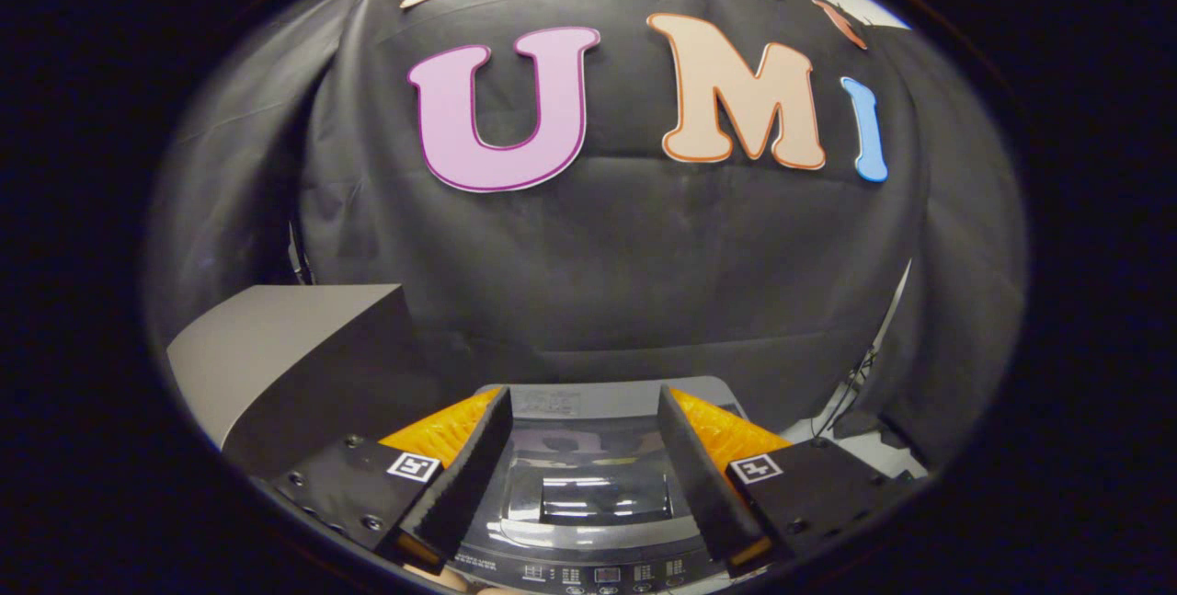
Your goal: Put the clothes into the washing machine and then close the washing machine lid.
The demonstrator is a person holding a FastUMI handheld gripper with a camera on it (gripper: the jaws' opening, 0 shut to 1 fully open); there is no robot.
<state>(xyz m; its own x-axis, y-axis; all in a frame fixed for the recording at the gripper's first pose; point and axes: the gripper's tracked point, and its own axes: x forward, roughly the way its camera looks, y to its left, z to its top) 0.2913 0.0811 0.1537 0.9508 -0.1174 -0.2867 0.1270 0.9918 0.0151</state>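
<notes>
**Q:** What is shown, taken from the largest element down?

**A:** The black cloth wall [588, 282] of the booth is seen behind everything. Before it, to the left of the fingers, a grey box-like block [294, 347] is seen. Between and beyond the fingers the washing machine [588, 485] is viewed from above — its glossy dark lid [598, 475] lies flat and appears closed, and a control panel [598, 572] runs along its near edge.

**Q:** How is the step in hand best carried out?

**A:** No clothes can be made out, so it is judged that either they are already inside and the lid is down, or they are yet to be fetched; which of the two cannot be told. If the lid must be raised, its front lip should be approached squarely and lifted slowly, so that the smooth surface is not slipped off.

**Q:** And the gripper [588, 475]?

**A:** The jaws are spread wide — one finger is seen to each side of the lid, with the lid's window framed in the gap. Nothing is held between them, and no contact with the machine can be confirmed.
</notes>
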